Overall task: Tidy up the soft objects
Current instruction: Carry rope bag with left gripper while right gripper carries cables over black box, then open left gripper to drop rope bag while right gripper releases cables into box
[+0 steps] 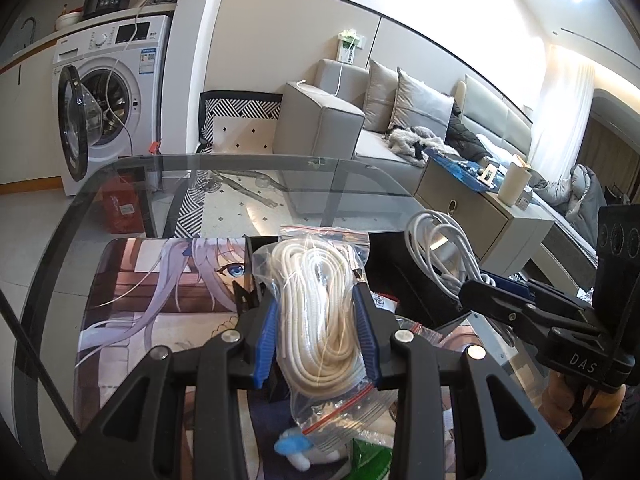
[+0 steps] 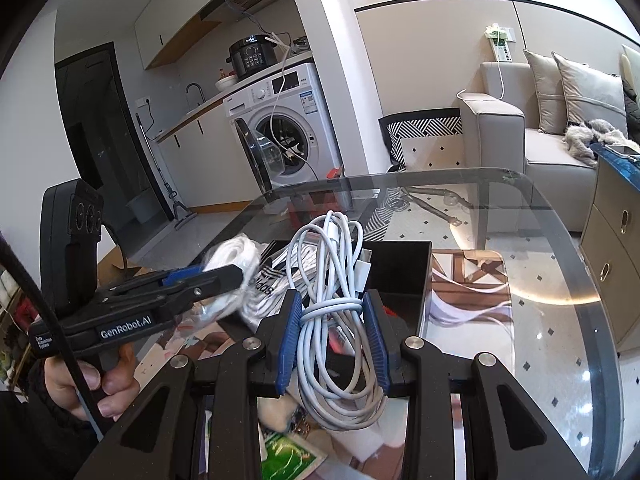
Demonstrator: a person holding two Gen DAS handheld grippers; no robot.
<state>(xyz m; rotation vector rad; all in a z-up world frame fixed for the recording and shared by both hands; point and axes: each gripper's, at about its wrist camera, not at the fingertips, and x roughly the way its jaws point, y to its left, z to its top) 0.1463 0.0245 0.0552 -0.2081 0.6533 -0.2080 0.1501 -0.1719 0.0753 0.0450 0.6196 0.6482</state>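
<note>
My left gripper (image 1: 318, 300) is shut on a clear zip bag of coiled white rope (image 1: 320, 312) and holds it above the printed mat (image 1: 160, 300). It also shows in the right wrist view (image 2: 236, 276), with the bag (image 2: 232, 256) at its tip. My right gripper (image 2: 331, 300) is shut on a bundle of white charging cable (image 2: 332, 280), held over a black open box (image 2: 400, 268). The right gripper also shows in the left wrist view (image 1: 476, 290), with the cable (image 1: 440, 244). Both bundles hang near the black box (image 1: 412, 280).
The glass table (image 2: 560, 240) carries the mat, the box, a striped white item (image 2: 272, 284) and small packets (image 2: 288, 456) near me. A grey cabinet (image 1: 480, 220) stands at the right, a sofa (image 1: 340, 120) and a washing machine (image 1: 108, 92) behind.
</note>
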